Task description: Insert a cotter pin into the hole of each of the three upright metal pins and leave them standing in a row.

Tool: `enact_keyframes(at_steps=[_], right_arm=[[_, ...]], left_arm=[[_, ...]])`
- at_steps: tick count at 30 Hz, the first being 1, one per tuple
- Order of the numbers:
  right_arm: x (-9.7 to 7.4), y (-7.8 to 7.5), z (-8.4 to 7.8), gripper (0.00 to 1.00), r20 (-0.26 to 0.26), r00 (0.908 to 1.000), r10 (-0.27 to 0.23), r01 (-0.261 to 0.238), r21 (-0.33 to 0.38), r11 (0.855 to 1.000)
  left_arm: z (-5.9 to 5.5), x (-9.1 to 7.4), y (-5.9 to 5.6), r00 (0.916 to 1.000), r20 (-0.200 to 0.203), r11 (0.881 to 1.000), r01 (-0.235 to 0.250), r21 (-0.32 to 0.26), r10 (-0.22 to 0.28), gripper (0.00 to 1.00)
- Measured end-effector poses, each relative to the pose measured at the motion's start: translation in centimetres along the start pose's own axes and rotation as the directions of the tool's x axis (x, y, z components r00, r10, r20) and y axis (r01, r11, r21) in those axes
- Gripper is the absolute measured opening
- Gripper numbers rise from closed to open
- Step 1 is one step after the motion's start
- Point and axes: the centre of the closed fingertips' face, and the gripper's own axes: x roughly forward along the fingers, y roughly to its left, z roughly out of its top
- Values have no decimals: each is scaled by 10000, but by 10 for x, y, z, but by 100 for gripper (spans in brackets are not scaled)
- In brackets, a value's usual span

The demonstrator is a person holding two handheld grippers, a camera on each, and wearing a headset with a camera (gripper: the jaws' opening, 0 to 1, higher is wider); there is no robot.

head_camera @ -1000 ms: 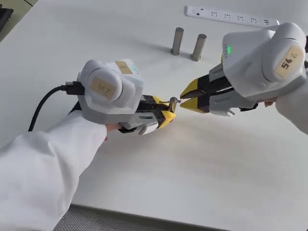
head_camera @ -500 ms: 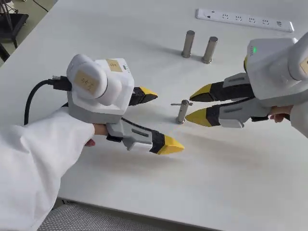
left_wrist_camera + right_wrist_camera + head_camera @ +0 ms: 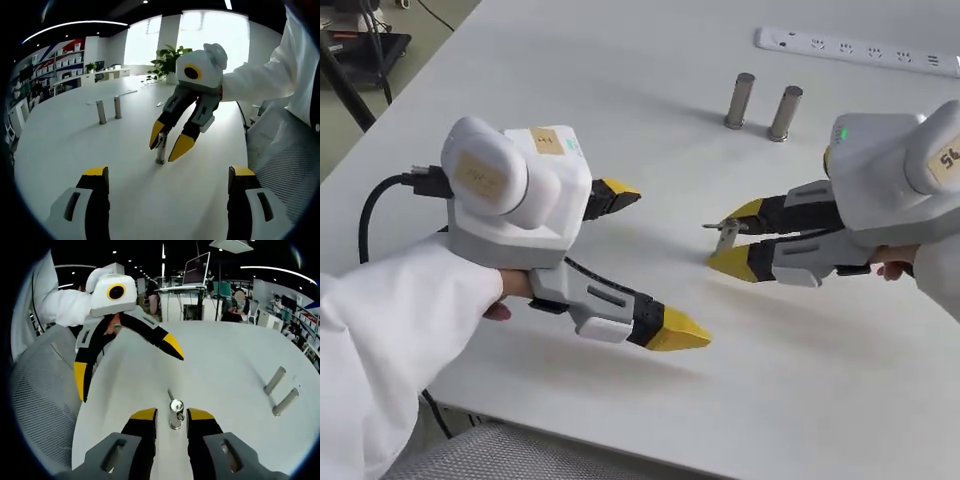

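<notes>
Moved forward since before, the right gripper (image 3: 731, 236) is now placed around the metal pin (image 3: 175, 416), jaws narrow, one on each side. The pin is stood upright on the table (image 3: 620, 90), a cotter pin (image 3: 714, 226) pushed through its top. The left gripper (image 3: 660, 264) is held wide open nearby.

Bright, even light; the left gripper (image 3: 665, 268) casts a soft shadow on the white table (image 3: 620, 90). Window (image 3: 215, 30) glare at 12 o'clock in the left gripper view; fisheye edges bend.
</notes>
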Motion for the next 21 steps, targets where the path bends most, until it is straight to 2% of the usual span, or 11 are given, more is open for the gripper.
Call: enact_keyframes(at_steps=[10,17,21], right_arm=[[2,0,3,5,-10,9999,-146,145,-203,9997],[1,0,3,4,-47,9999,-127,125,-418,9990],[-2,-7,3,4,-53,9996,-293,291,-294,9991]], left_arm=[[4,-4,6,9992,222,9994,-337,-41,338,99],[3,-5,8,9987,216,9989,-451,-114,453,99],[4,-6,11,9982,272,9985,-527,-177,532,99]])
